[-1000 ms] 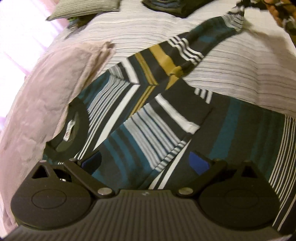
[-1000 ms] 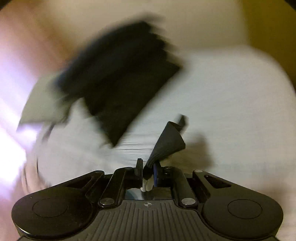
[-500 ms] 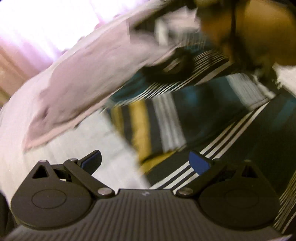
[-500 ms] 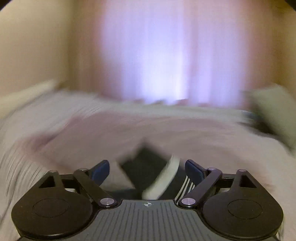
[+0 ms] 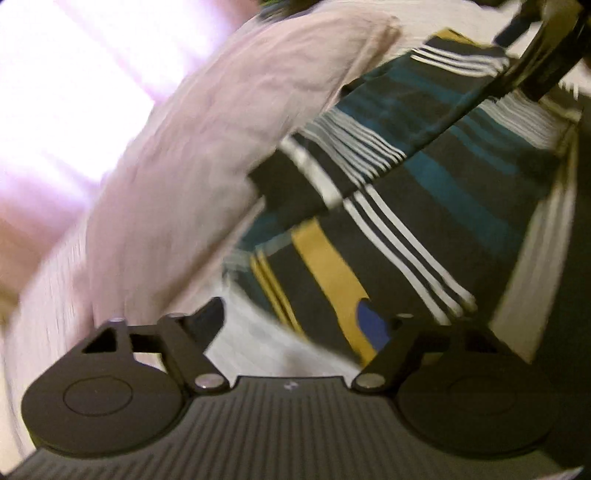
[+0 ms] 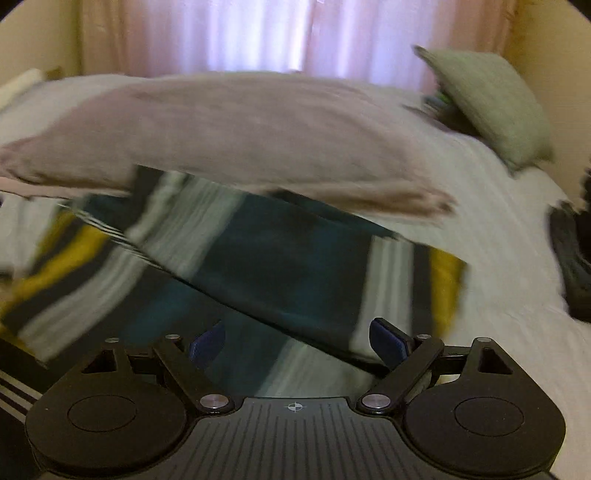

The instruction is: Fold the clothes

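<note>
Striped knit: the striped garment (image 6: pixel 258 258), banded in black, teal, white and mustard, lies spread on the bed (image 6: pixel 491 206), its far edge tucked under the pinkish pillow (image 6: pixel 240 136).
Left gripper (image 5: pixel 291 321): fingers wide apart, holding nothing, low over the garment's mustard band.
Right gripper (image 6: pixel 297 341): fingers spread, empty, just above the cloth.
Far right: a grey-green cushion (image 6: pixel 487 103).
Far side: a pale curtain (image 6: pixel 280 33).

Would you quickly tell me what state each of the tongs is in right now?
Left tongs: open, holding nothing, over the striped shirt.
Right tongs: open, holding nothing, above the same shirt.
</note>
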`<state>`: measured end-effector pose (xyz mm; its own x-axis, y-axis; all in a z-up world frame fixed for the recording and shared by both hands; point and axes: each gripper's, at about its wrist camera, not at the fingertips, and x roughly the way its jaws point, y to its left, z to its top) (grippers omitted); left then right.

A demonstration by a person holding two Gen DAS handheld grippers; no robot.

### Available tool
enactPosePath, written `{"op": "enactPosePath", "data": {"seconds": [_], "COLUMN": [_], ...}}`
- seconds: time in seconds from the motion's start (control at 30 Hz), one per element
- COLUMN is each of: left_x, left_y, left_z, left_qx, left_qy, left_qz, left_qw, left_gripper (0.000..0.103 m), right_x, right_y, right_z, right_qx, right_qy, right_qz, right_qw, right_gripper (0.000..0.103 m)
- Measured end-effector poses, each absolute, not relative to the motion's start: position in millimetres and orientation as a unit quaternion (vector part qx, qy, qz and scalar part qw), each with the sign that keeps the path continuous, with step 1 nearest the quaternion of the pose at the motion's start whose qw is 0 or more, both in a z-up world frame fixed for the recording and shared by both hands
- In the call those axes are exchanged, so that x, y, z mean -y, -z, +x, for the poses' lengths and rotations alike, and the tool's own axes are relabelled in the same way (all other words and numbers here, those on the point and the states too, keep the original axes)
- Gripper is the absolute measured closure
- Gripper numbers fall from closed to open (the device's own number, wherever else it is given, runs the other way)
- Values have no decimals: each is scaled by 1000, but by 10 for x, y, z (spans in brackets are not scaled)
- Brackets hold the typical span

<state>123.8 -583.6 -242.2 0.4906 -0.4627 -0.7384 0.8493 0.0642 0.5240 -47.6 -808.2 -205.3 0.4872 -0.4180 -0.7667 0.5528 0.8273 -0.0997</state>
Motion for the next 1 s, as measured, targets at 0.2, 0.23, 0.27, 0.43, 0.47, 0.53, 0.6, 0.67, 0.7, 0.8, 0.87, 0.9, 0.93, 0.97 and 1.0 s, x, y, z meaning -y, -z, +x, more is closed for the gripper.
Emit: {"op": "enactPosePath", "data": {"seconds": [0.2, 0.23, 0.27, 0.43, 0.47, 0.53, 0.6, 0.67, 0.7, 0.8, 0.87, 0.9, 0.93, 0.97, 1.0], "left_x": [6168, 6223, 6279, 6555, 6611, 6722, 6741, 6695, 6671, 6593, 6573, 6575, 6577, 6584, 6591], "left_y": [2817, 2883, 2949, 3279, 3345, 3477, 3464, 3347, 3289, 3146, 3210, 3297, 3382, 3453, 3504], "left_z": [1301, 1311, 1322, 1375, 1385, 1406, 1400, 1373, 1360, 1332, 1387, 1424, 1460, 1484, 1504], "left_qx": [-114, -100, -87, -19, -5, 22, 37, 41, 44, 43, 19, 10, 1, -7, -14], "left_qy": [490, 493, 496, 506, 507, 509, 501, 487, 480, 457, 443, 436, 430, 427, 424], "left_qz": [587, 600, 613, 674, 685, 705, 711, 707, 705, 701, 711, 723, 735, 746, 752], "left_qw": [634, 621, 608, 538, 523, 493, 491, 511, 521, 545, 545, 535, 524, 512, 504], "left_gripper": [53, 53, 53, 58, 59, 65, 98, 99, 99, 99, 99, 99, 99, 99, 97], "right_x": [8363, 8392, 8423, 8509, 8526, 8565, 8610, 8645, 8659, 8695, 8716, 8719, 8706, 8693, 8680], "right_y": [2176, 2197, 2219, 2307, 2326, 2354, 2359, 2328, 2303, 2259, 2282, 2305, 2312, 2318, 2324], "right_z": [-800, -832, -862, -865, -862, -863, -882, -918, -941, -1005, -1022, -1016, -1006, -995, -984], "right_qx": [-432, -432, -431, -429, -428, -427, -429, -430, -428, -428, -434, -438, -439, -440, -441], "right_qy": [302, 302, 302, 304, 306, 310, 315, 319, 320, 322, 321, 318, 313, 309, 304], "right_qz": [93, 98, 102, 119, 121, 124, 127, 125, 123, 119, 125, 128, 129, 130, 131], "right_qw": [845, 844, 844, 842, 842, 840, 837, 835, 836, 836, 833, 831, 832, 833, 834], "right_gripper": [15, 15, 15, 15, 15, 15, 15, 15, 15, 15, 15, 15, 15, 15, 15]}}
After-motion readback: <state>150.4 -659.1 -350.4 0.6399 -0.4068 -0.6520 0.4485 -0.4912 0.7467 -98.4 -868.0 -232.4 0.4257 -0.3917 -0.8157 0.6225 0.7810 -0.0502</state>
